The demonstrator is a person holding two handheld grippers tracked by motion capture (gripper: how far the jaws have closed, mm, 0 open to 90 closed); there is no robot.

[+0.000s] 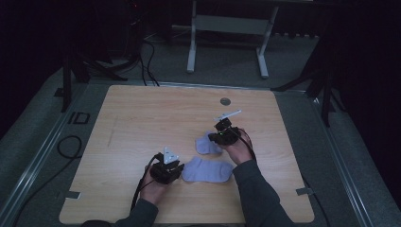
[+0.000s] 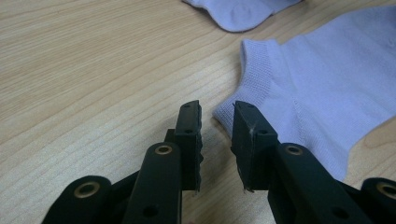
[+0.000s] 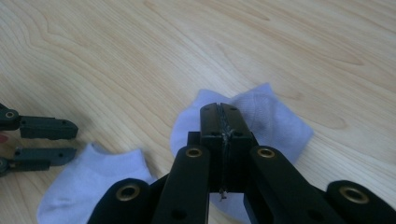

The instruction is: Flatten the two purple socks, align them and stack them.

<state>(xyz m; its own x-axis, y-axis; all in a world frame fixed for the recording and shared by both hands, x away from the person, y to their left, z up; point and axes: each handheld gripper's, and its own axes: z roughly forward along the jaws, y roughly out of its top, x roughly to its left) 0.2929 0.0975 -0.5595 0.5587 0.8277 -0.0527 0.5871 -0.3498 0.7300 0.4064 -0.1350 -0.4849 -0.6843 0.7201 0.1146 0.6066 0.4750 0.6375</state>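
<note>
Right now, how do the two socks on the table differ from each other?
The near sock lies spread flat and long; the far sock is bunched into a shorter shape. The left tool is open, its tips at the near sock's cuff corner without gripping; the right tool is shut over the far sock, though whether it pinches fabric is unclear. Both are pale lavender ankle socks on the wooden table.

I see two pale lavender ankle socks on the wooden table [image 1: 142, 113]. The nearer sock [image 1: 208, 170] lies flat toward the table's front edge, its ribbed cuff pointing toward the table's left side. The farther sock [image 1: 208, 144] lies bunched up just behind it, toward the table's middle, close by or touching.
</note>
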